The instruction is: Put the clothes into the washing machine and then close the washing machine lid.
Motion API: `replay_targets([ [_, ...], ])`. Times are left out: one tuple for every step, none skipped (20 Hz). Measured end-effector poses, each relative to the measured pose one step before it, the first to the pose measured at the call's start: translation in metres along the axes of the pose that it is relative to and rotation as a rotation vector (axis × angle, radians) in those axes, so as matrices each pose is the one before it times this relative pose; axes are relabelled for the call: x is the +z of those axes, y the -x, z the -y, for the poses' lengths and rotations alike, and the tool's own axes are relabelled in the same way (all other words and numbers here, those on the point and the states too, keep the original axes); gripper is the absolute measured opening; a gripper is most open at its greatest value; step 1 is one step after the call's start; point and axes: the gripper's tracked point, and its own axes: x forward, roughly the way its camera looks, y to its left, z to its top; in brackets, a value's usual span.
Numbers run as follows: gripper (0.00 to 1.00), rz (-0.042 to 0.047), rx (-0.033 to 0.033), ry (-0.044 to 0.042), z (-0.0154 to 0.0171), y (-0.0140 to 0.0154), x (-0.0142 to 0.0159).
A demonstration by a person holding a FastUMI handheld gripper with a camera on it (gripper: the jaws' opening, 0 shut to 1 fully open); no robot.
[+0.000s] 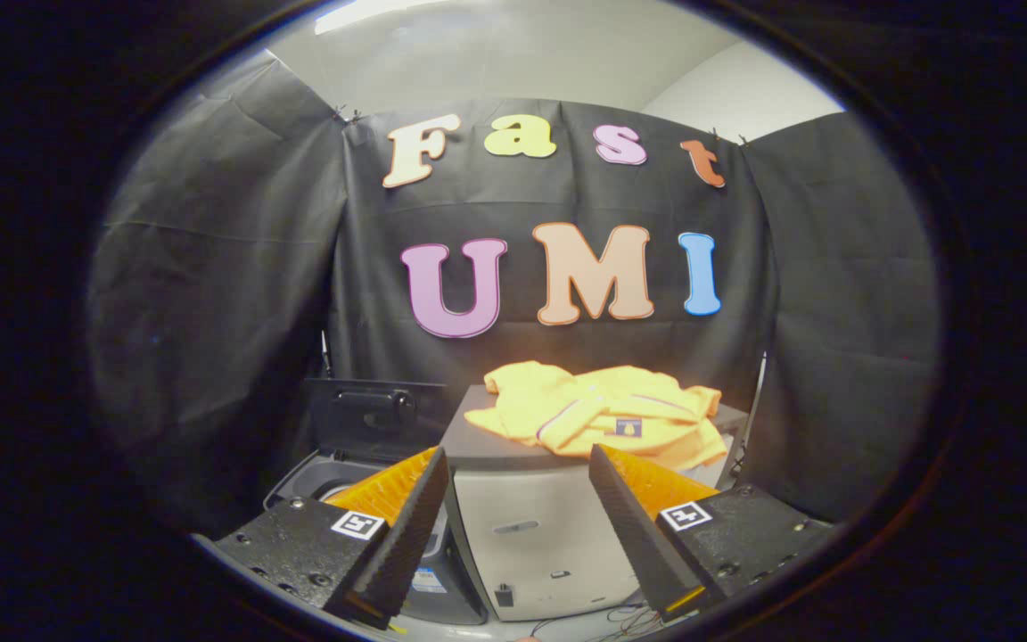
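Gripper view: the gripper (pixel 518 473), low in the frame, has its fingers spread wide and empty. Beyond them, centre frame, yellow clothes (pixel 598 415) lie crumpled atop a grey cabinet (pixel 540 526), stretching left-right. Lower left stands the washing machine (pixel 335 477), its lid (pixel 375 419) raised.

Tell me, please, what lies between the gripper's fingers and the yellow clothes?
In the gripper view, only the grey cabinet beneath the clothes; the open gripper touches nothing.
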Motion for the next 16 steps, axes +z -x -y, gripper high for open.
replay_targets([
  [0.97, -0.00204, 0.00347, 0.00161, -0.00061, -0.00914, 0.00963],
  [0.97, -0.00283, -0.00561, 0.00723, 0.00339, -0.00949, 0.00827],
  [0.97, -0.00823, -0.00600, 0.01076, 0.00306, -0.01042, 0.00683],
  [0.98, -0.01182, 0.00181, 0.01163, 0.00182, -0.00999, 0.00631],
  [0.98, -0.00785, -0.00343, 0.00831, 0.00289, -0.01246, 0.00801],
  [0.98, -0.01404, -0.00148, 0.00648, 0.00401, -0.01188, 0.00504],
  [0.98, -0.01743, -0.00223, 0.00454, 0.00411, -0.01452, 0.00607],
  [0.98, -0.01082, -0.01076, 0.00224, 0.00414, -0.01707, 0.00549],
  [0.98, -0.02547, -0.00850, -0.00139, 0.00537, -0.01565, 0.00073],
  [0.98, -0.02416, -0.00958, -0.00640, 0.00493, -0.01479, -0.00206],
  [0.98, -0.02923, -0.00804, -0.01151, 0.00532, -0.01529, -0.00177],
  [0.99, -0.02781, -0.00921, -0.01119, 0.00541, -0.01466, -0.00518],
  [0.99, -0.02719, -0.01100, -0.00767, 0.00532, -0.01632, -0.00361],
  [0.98, -0.04917, -0.00712, 0.00531, 0.00496, -0.01687, -0.01066],
  [0.98, -0.03415, -0.02501, 0.00903, 0.00791, -0.01517, -0.00816],
  [0.99, -0.04446, -0.03204, 0.01801, 0.01115, -0.01444, -0.01016],
])
